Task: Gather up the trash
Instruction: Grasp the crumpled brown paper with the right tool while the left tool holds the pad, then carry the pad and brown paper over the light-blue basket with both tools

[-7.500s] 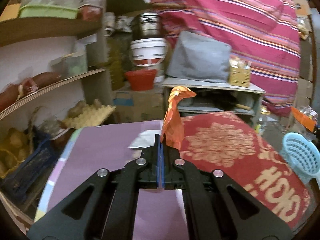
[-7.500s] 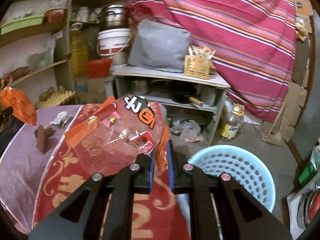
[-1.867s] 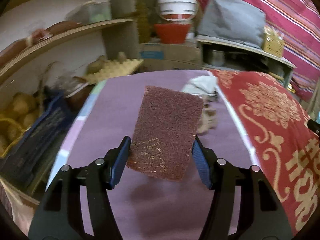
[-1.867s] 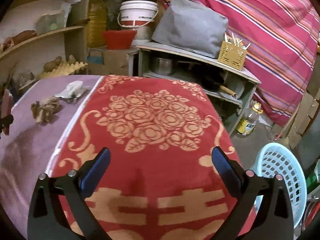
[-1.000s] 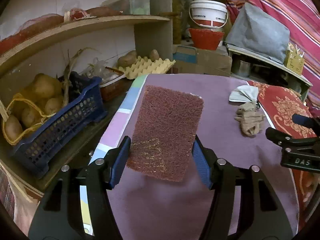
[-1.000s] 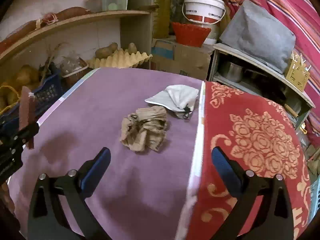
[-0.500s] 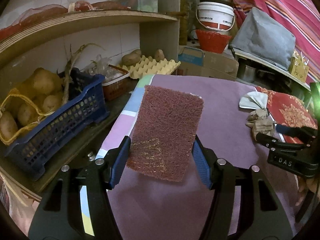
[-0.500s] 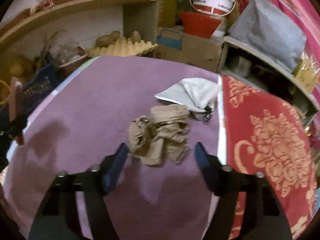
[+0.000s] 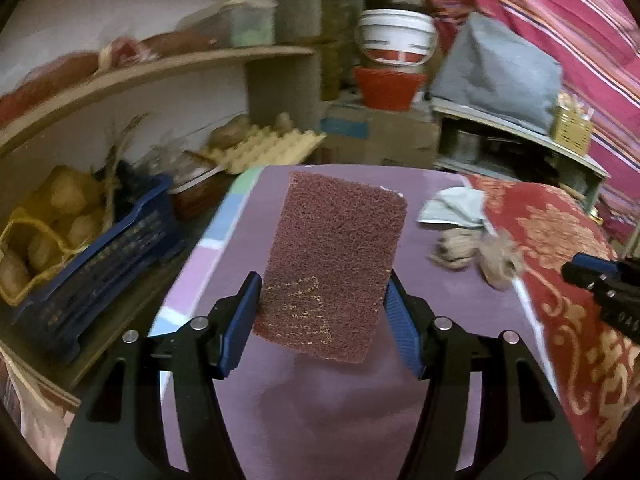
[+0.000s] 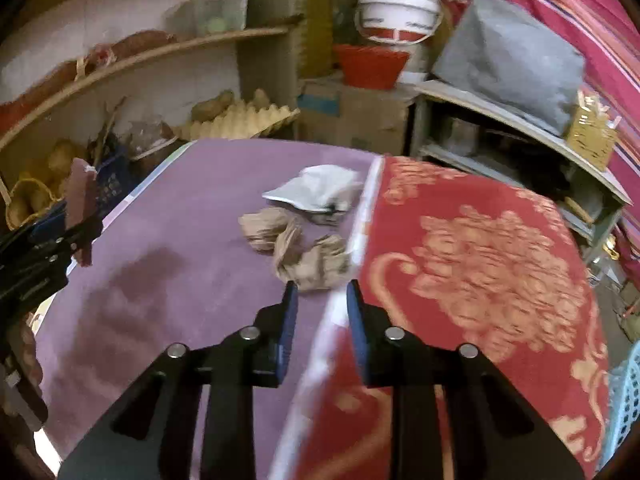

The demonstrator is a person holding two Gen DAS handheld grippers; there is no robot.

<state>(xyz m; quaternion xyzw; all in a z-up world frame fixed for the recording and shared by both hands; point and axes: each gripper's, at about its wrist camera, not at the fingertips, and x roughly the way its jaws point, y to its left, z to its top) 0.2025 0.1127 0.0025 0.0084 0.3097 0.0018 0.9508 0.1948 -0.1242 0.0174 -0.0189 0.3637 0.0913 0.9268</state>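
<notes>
One scouring pad (image 9: 332, 264) in left tongs (image 9: 322, 320), one crumpled brown paper (image 10: 296, 246), one white mask (image 10: 316, 192)

Bed/table surface: purple cloth (image 10: 192, 248) on the left half, red cloth with gold floral print (image 10: 480, 264) on the right half, white seam between running to the right claw (image 10: 320, 300). Crumpled brown paper wad (image 10: 296, 248) just ahead of that claw's fingertips on purple. White crumpled cloth/mask (image 10: 316, 190) beyond it, touching the wad.

One maroon scouring pad (image 9: 332, 264), one crumpled brown paper (image 10: 296, 244), one white cloth (image 10: 316, 190), two claws.
</notes>
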